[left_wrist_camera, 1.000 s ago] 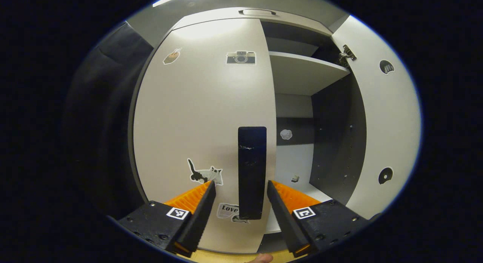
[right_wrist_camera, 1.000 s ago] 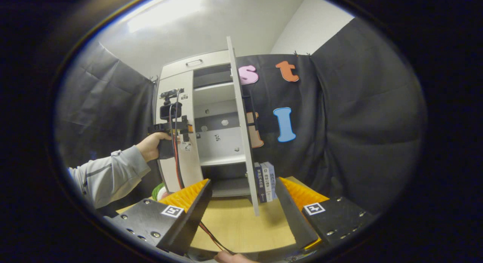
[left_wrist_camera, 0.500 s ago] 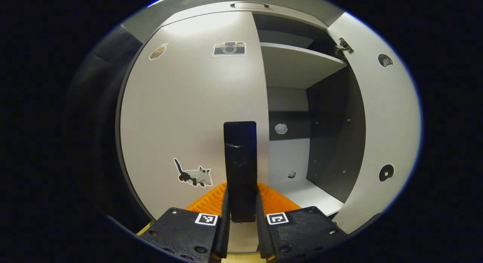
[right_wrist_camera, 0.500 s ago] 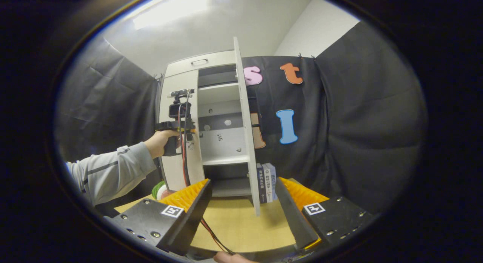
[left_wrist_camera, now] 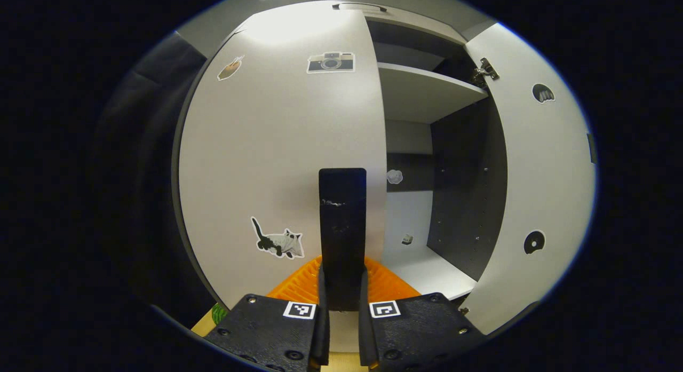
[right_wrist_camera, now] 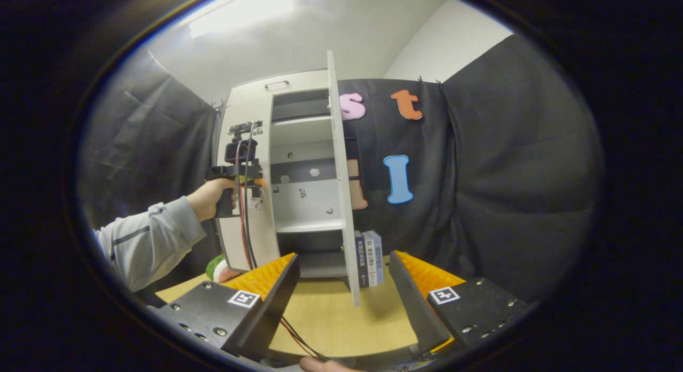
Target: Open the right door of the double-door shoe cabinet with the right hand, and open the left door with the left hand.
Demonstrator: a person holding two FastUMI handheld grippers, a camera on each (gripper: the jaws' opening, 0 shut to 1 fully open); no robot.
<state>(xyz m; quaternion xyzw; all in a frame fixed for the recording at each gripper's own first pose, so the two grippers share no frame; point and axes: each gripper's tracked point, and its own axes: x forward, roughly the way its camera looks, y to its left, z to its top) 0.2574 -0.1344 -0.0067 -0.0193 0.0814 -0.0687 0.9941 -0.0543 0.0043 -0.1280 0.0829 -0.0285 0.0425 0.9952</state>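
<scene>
The left gripper (left_wrist_camera: 341,308) is clamped on the one tall black bar handle (left_wrist_camera: 342,222) of the white sticker-dotted left door (left_wrist_camera: 277,158) — two fingers pressing its sides. The white right door (right_wrist_camera: 339,174) of the shoe cabinet (right_wrist_camera: 251,97) stands swung out over the pale wooden counter (right_wrist_camera: 336,324). The right gripper (right_wrist_camera: 341,286) hangs spread wide, holding nothing — three upright books (right_wrist_camera: 368,257) stand beyond it.

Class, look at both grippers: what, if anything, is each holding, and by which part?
The left gripper is shut on the left door by the lower end of its black handle. The right gripper is open, holding nothing.
</scene>
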